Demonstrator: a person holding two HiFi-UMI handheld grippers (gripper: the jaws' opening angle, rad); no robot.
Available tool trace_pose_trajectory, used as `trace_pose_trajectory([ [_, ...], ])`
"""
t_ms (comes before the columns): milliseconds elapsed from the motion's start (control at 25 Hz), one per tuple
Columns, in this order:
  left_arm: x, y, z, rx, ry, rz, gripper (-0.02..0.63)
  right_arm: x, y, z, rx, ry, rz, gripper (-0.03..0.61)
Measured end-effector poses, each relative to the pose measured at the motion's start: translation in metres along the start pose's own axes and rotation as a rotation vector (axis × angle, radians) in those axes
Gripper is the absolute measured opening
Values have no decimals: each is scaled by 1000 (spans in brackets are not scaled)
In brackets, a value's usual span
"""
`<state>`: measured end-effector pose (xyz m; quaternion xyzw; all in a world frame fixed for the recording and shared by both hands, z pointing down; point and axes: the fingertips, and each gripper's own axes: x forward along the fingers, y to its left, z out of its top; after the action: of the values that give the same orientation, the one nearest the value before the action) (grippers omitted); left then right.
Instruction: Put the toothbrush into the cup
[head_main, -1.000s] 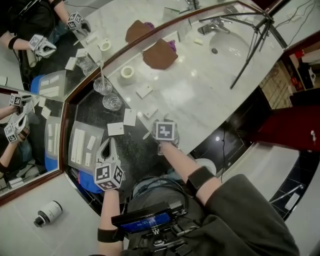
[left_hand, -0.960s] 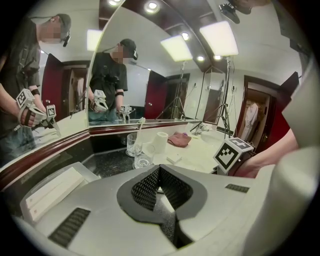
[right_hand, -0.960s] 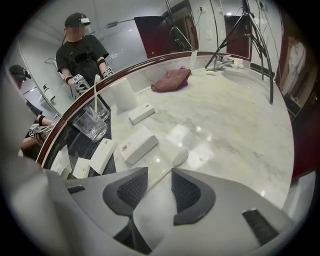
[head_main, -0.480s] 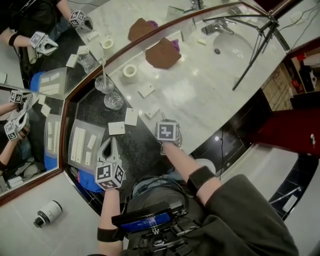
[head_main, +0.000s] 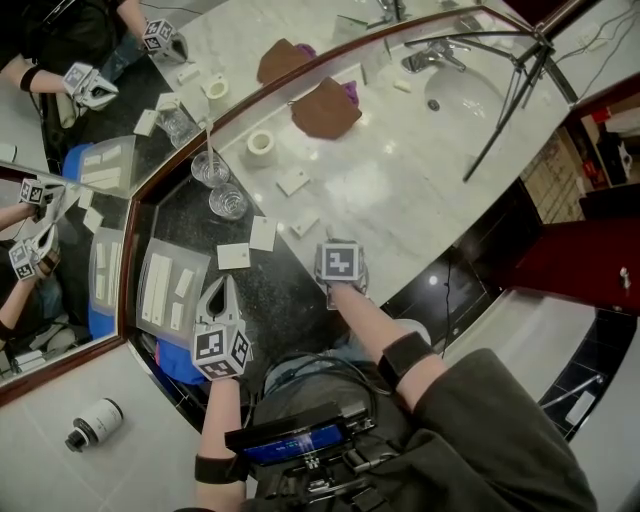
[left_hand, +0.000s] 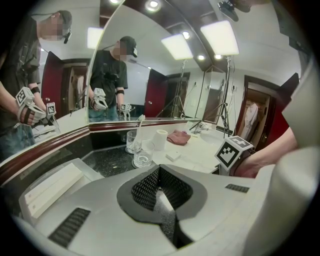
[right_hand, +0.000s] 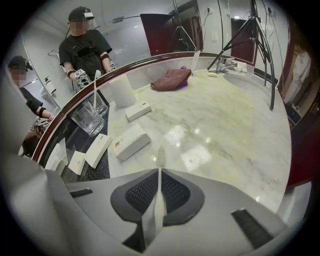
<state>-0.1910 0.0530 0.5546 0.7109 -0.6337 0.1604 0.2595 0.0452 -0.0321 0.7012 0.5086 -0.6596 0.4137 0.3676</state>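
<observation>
Toothbrush (right_hand: 160, 167) pinched in just-closing jaws of right gripper (right_hand: 159, 181), second toothbrush (right_hand: 95, 86) in one of two cups (right_hand: 88, 120), left gripper (left_hand: 159, 174) jaws together

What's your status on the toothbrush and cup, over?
Left gripper shut, empty. Right gripper just closed on toothbrush. Empty cup ahead-left on counter. White boxes lie near the path.
</observation>
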Motion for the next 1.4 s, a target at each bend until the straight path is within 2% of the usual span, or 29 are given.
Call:
trace_pose_trajectory([
  [680,-15,-16,11,-14,-53,-15,2,-61,-13,41,-120,-212,118,40],
  [1080,-29,-16,15,-52,-109,20,2,-97,-8,63,-227,-369,249,40],
  [1400,-29,-27,14,-90,-120,87,2,-107,-8,82,-308,-430,335,40],
])
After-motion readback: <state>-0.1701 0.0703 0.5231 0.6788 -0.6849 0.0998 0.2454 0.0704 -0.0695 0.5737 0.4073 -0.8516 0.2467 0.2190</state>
